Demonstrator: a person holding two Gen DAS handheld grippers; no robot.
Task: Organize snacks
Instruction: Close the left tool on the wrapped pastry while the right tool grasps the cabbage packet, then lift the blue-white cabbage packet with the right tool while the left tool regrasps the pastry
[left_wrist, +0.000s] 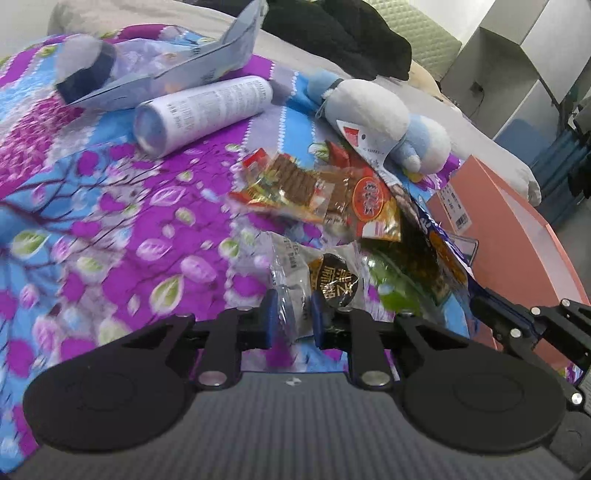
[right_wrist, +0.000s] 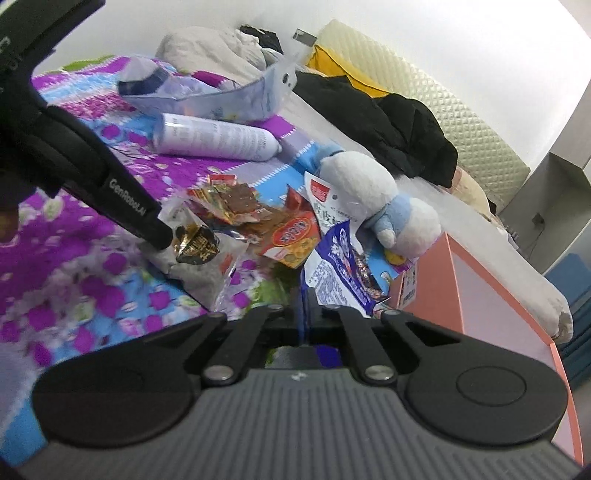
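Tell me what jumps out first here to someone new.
The purple flowered bedspread fills the view, with a heap of snack packets mid-bed beside a white and blue plush toy. The left gripper pinches a clear packet; the right gripper clamps a blue bag.

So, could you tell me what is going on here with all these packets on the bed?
A person is sorting snacks on a floral bedspread, a handheld gripper in each hand. The left gripper is clamped on a clear packet with a black and gold label. The right gripper is shut on the edge of a blue and white snack bag. More snack packets lie piled beside a plush toy, and a pink box stands open at the bed's edge.
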